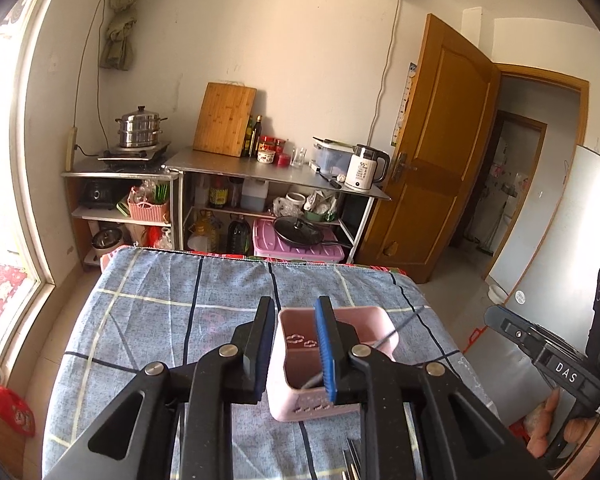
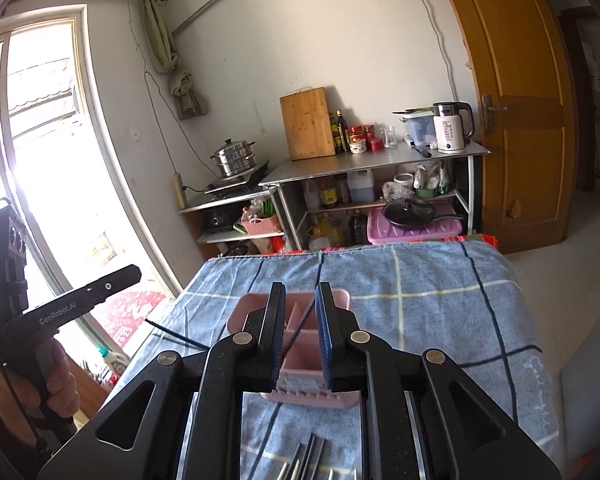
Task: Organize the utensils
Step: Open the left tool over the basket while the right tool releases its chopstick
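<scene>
A pink utensil holder (image 1: pixel 364 320) stands on the table's blue checked cloth (image 1: pixel 160 300). My left gripper (image 1: pixel 296 348) hovers just over the holder's near left corner, open, with nothing pressed between its pads. A thin dark chopstick (image 1: pixel 400 328) leans out over the holder's right rim. In the right wrist view the holder (image 2: pixel 300 396) sits right under my right gripper (image 2: pixel 300 336). A dark chopstick (image 2: pixel 300 326) stands slanted in the gap between its blue pads, which do not press on it. Several metal utensils (image 2: pixel 308 460) lie on the cloth at the near edge.
Each gripper shows in the other's view: the right one (image 1: pixel 540 344) at the right, the left one (image 2: pixel 80 300) at the left, held by a hand (image 2: pixel 56 376). Steel shelves (image 1: pixel 260 172) with a kettle, cutting board and pots stand beyond the table. A wooden door (image 1: pixel 432 152) is at right.
</scene>
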The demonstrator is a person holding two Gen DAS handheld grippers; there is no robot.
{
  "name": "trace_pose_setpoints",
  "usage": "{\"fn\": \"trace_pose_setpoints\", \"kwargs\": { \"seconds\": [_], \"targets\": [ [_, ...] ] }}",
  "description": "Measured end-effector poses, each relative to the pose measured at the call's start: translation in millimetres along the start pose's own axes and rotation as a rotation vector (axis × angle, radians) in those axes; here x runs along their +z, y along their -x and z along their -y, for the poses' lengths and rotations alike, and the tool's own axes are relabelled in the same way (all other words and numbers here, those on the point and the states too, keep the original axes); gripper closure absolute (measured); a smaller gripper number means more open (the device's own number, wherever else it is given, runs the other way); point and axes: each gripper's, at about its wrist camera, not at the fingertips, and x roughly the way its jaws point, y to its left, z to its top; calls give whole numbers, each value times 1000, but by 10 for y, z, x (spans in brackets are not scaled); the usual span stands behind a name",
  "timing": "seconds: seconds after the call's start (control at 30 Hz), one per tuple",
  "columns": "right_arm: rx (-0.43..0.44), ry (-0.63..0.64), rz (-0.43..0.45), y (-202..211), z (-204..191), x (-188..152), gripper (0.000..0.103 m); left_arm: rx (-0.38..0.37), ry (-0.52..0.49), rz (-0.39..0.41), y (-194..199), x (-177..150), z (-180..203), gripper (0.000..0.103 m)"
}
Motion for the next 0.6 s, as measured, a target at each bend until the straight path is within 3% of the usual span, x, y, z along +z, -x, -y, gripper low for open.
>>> {"fn": "trace_pose_setpoints", "kwargs": {
  "seconds": [0.23,0.6],
  "targets": [
    [-22,-6,-30,297,43,-456,87,-31,-22,3,308,-524,144,83],
    [-24,-2,-98,492,60,-1025,87,-76,-34,-88,417,-1360,290,83]
  ]
}}
